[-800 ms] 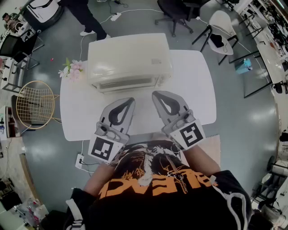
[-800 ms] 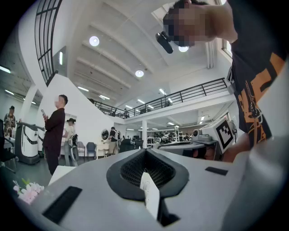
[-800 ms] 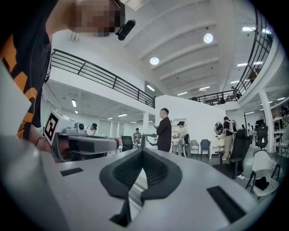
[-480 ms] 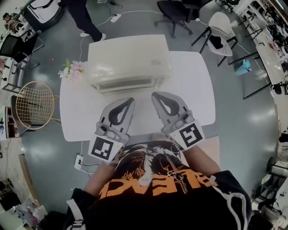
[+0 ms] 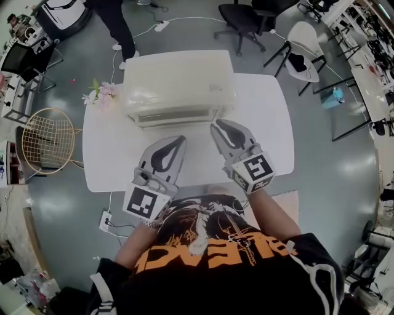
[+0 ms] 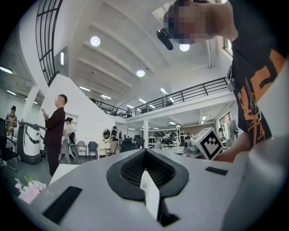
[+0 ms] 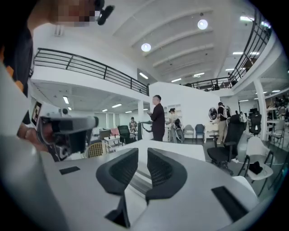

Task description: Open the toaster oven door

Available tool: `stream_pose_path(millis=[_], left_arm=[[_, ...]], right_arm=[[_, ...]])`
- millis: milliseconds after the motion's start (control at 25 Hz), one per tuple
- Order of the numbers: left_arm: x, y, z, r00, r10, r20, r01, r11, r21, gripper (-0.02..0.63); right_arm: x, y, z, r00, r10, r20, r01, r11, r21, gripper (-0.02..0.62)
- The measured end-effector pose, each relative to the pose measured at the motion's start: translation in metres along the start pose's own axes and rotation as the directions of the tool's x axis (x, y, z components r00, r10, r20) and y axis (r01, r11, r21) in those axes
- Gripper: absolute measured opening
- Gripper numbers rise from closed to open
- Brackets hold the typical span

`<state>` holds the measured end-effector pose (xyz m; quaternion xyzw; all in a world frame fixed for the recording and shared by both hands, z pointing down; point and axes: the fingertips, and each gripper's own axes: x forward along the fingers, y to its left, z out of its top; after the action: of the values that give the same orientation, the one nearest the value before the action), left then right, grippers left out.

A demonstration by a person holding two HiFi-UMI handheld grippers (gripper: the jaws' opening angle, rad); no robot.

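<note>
A cream toaster oven (image 5: 178, 83) stands at the far side of the white table (image 5: 265, 117), its door shut and facing me. My right gripper (image 5: 220, 125) is open with a narrow gap between its jaws. Its tips hang just in front of the oven's front right corner. In the right gripper view the right gripper (image 7: 142, 155) points over the oven (image 7: 180, 151), whose front edge shows through the gap, and nothing is between the pads. My left gripper (image 5: 177, 141) hovers over the table, short of the oven. In the left gripper view the left gripper (image 6: 144, 151) is shut and empty.
Pink flowers (image 5: 98, 93) lie at the table's far left corner beside the oven. A wire chair (image 5: 48, 143) stands left of the table, and office chairs (image 5: 243, 18) and a walking person (image 5: 117, 24) are behind it. A power strip (image 5: 106, 220) lies on the floor.
My right gripper has moved forward, closer to the oven's front right corner. The left gripper has stayed where it was.
</note>
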<state>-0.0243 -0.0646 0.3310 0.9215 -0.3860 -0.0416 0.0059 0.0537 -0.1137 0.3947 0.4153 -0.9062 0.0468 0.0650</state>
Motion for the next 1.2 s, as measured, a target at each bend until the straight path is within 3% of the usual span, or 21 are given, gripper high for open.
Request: stream_pose_path(millis=[120, 360, 600, 800, 1000, 1200], left_arm=[[-0.006, 0.003, -0.002, 1.0, 0.012, -0.011, -0.012, 1.0, 0.004, 0.02], [-0.017, 0.012, -0.009, 0.999, 0.04, -0.028, -0.04, 0.999, 0.017, 0.02], [-0.01, 0.026, -0.047, 0.991, 0.057, -0.123, -0.052, 0.998, 0.045, 0.02], [0.006, 0.034, -0.076, 0.984, 0.036, -0.172, -0.024, 0.997, 0.073, 0.02], [0.017, 0.043, -0.115, 0.964, 0.02, -0.266, -0.003, 0.998, 0.067, 0.02], [0.021, 0.04, -0.144, 0.936, -0.008, -0.352, 0.028, 0.998, 0.051, 0.021]], right_arm=[[0.019, -0.03, -0.035, 0.993, -0.063, -0.104, 0.065, 0.998, 0.015, 0.078], [0.056, -0.069, -0.082, 0.969, -0.123, -0.215, 0.139, 0.988, 0.064, 0.078], [0.073, -0.074, -0.116, 0.927, -0.099, -0.361, 0.163, 0.975, 0.152, 0.093], [0.079, -0.072, -0.122, 0.918, -0.082, -0.388, 0.185, 0.954, 0.236, 0.091], [0.082, -0.073, -0.126, 0.907, -0.018, -0.421, 0.171, 0.929, 0.328, 0.089], [0.082, -0.07, -0.128, 0.895, 0.004, -0.446, 0.16, 0.93, 0.329, 0.089]])
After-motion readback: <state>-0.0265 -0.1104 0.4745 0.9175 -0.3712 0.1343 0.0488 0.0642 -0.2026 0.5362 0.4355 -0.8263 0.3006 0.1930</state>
